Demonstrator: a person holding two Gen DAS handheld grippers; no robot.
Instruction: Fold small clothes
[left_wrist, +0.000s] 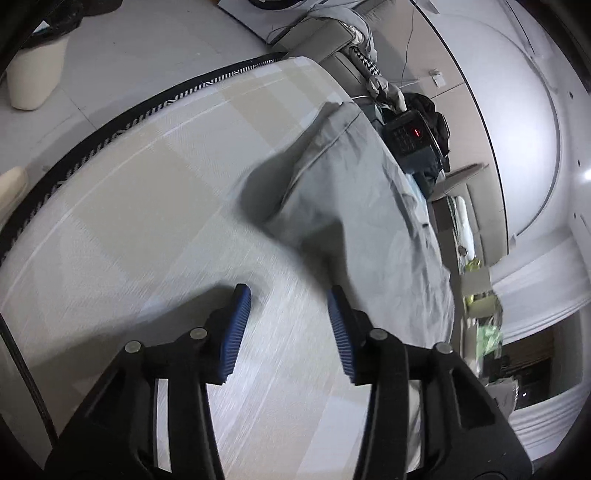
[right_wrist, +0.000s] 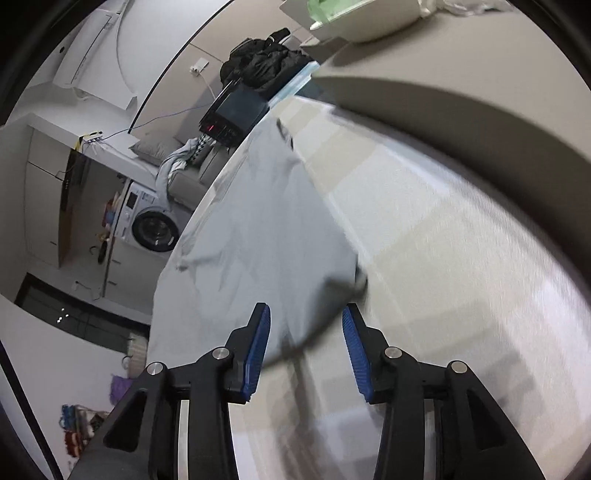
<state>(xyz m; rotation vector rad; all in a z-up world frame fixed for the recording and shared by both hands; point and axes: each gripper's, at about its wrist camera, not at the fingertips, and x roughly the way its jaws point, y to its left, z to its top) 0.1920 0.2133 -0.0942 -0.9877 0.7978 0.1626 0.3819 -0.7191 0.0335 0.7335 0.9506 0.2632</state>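
A pale grey-blue garment (left_wrist: 354, 192) lies spread on the table's checked beige-and-white cloth (left_wrist: 147, 184), with one corner lifted and casting a shadow. My left gripper (left_wrist: 289, 291) hovers open just left of the garment's near edge, with only tablecloth showing between its blue pads (left_wrist: 236, 332). In the right wrist view the same garment (right_wrist: 258, 221) runs away from me over the table (right_wrist: 461, 240). My right gripper (right_wrist: 306, 308) stands open over the garment's near corner, and its pads (right_wrist: 258, 350) do not press on the fabric.
A black device with a red display (left_wrist: 408, 134) (right_wrist: 232, 114) and a heap of dark clothes (right_wrist: 266, 62) sit past the garment's far end. The table's black-and-white trimmed edge (left_wrist: 110, 133) curves at the left. A washing machine (right_wrist: 151, 225) stands beyond the table.
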